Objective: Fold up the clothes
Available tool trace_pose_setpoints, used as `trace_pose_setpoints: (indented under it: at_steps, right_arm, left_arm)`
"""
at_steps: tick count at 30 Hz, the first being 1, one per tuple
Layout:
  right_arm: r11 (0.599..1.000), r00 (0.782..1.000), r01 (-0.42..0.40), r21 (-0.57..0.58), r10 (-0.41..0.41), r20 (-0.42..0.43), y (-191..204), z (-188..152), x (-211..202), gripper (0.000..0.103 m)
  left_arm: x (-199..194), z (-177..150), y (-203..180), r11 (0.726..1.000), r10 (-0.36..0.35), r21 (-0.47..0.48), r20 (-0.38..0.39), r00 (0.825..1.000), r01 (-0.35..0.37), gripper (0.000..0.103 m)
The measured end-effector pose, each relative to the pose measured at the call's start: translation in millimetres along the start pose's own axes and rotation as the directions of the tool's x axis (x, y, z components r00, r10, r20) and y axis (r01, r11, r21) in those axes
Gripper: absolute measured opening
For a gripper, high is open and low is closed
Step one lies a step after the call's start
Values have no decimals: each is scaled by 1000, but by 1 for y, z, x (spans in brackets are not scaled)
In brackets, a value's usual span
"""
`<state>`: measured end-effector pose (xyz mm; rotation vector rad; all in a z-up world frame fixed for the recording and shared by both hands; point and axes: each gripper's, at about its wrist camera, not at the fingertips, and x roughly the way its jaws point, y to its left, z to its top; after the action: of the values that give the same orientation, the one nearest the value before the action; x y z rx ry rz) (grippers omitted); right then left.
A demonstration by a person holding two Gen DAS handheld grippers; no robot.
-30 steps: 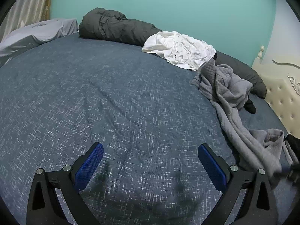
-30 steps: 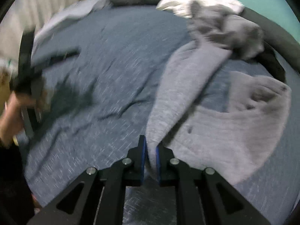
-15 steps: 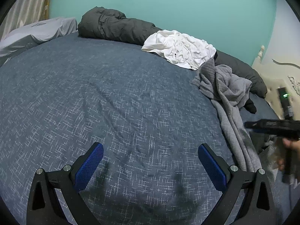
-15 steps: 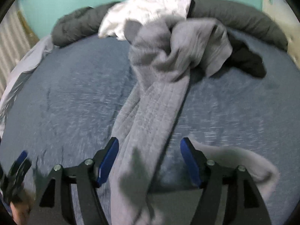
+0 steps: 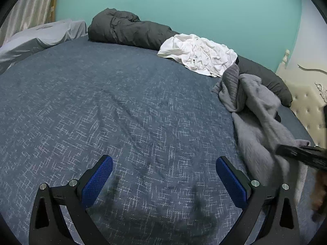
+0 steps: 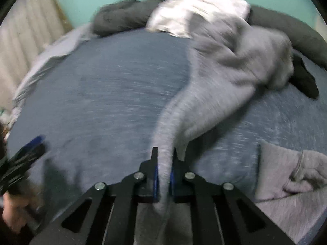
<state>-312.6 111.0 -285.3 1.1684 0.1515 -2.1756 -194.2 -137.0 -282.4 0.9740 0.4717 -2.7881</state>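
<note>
A light grey garment (image 6: 229, 69) lies stretched and bunched on the blue bedspread (image 6: 106, 94). My right gripper (image 6: 163, 153) has its jaws closing, and its blue pads press on a long strip of that grey garment. In the left wrist view the grey garment (image 5: 255, 110) lies at the right side of the bed, and the right gripper's black body (image 5: 302, 155) shows blurred at the right edge. My left gripper (image 5: 163, 173) hovers open over bare bedspread (image 5: 122, 112) with nothing between its fingers. A white garment (image 5: 200, 55) lies crumpled at the back.
A dark grey duvet (image 5: 130, 28) is rolled along the far edge under the teal wall. A pale pillow (image 5: 40, 34) sits at the back left. A cream tufted headboard (image 5: 306, 104) stands at the right. Another grey piece of cloth (image 6: 290, 175) lies at the right wrist view's lower right.
The right gripper let go of the grey garment, opened wide, shifted along it and closed on a strip of it again. The left gripper stayed still and open.
</note>
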Motion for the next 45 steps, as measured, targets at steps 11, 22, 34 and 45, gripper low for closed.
trace_pose_setpoints:
  at_steps: [11, 22, 34, 45]
  right_arm:
    - [994, 987, -24, -102, 8, -158, 22, -110, -86, 8]
    - [983, 997, 72, 167, -76, 14, -65, -98, -143, 45]
    - [855, 973, 110, 506, -197, 121, -151, -1, -105, 70]
    - [842, 980, 122, 526, -186, 70, -159, 52, -20, 71]
  left_arm:
    - [-44, -12, 6, 1000, -2, 8, 33, 999, 2, 103]
    - [-43, -16, 1, 999, -12, 35, 18, 1000, 11, 103]
    - [-24, -11, -3, 998, -3, 58, -1, 1000, 3, 103]
    - [-11, -10, -3, 997, -1, 75, -26, 1000, 3, 103]
